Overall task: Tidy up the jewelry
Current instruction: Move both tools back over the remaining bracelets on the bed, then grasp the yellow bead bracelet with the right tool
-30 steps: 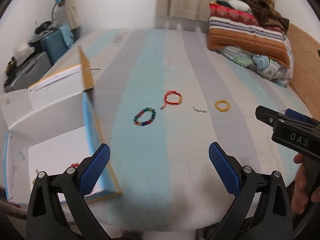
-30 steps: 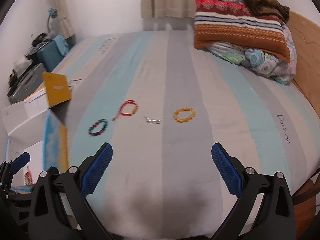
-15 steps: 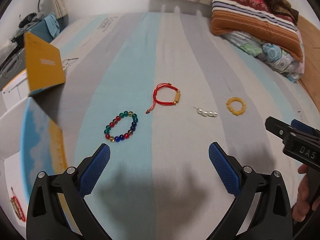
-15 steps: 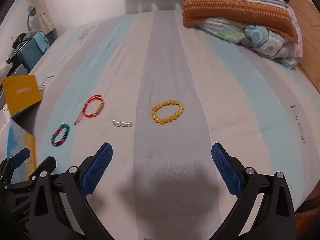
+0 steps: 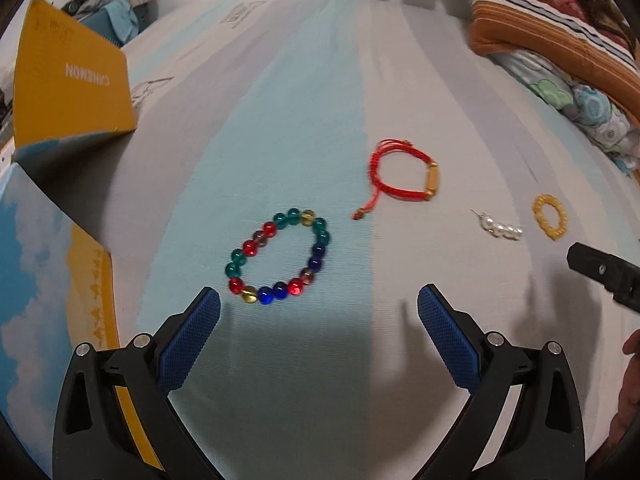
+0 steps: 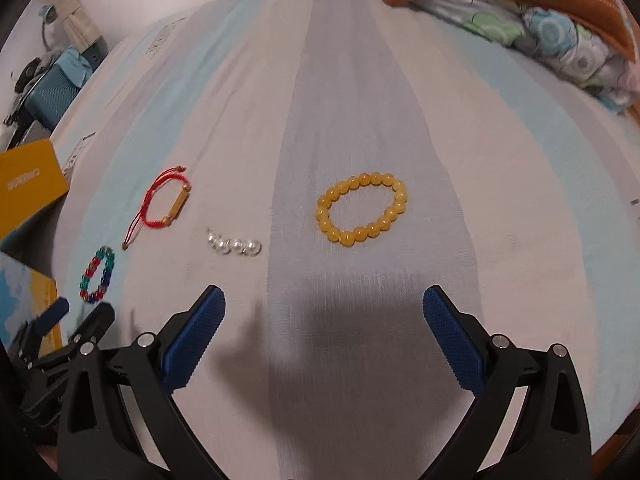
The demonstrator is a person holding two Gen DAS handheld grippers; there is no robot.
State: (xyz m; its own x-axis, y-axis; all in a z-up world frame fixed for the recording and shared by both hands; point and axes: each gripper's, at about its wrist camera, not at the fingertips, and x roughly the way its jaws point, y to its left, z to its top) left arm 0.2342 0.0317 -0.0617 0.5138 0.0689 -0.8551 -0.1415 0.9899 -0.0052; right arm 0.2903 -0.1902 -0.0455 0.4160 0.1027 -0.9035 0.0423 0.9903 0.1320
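Several pieces of jewelry lie in a row on the striped bed. A multicoloured bead bracelet (image 5: 280, 256) lies just beyond my open, empty left gripper (image 5: 319, 312). A red cord bracelet (image 5: 404, 176) with a gold tube, a short pearl piece (image 5: 500, 230) and a yellow bead bracelet (image 5: 550, 216) lie further right. In the right wrist view the yellow bead bracelet (image 6: 362, 209) lies just ahead of my open, empty right gripper (image 6: 324, 314), with the pearl piece (image 6: 234, 245), red cord bracelet (image 6: 166, 206) and multicoloured bracelet (image 6: 98, 274) to the left.
An open cardboard box with a yellow flap (image 5: 72, 76) and blue sky-print side (image 5: 44, 280) stands at the left edge of the bed. Folded blankets and a floral quilt (image 5: 560, 52) lie at the far right. The left gripper shows at the lower left of the right wrist view (image 6: 60, 320).
Both grippers have moved forward and down toward the bed. The multicoloured bracelet now lies close before the left gripper, the yellow one before the right. Both stay open.
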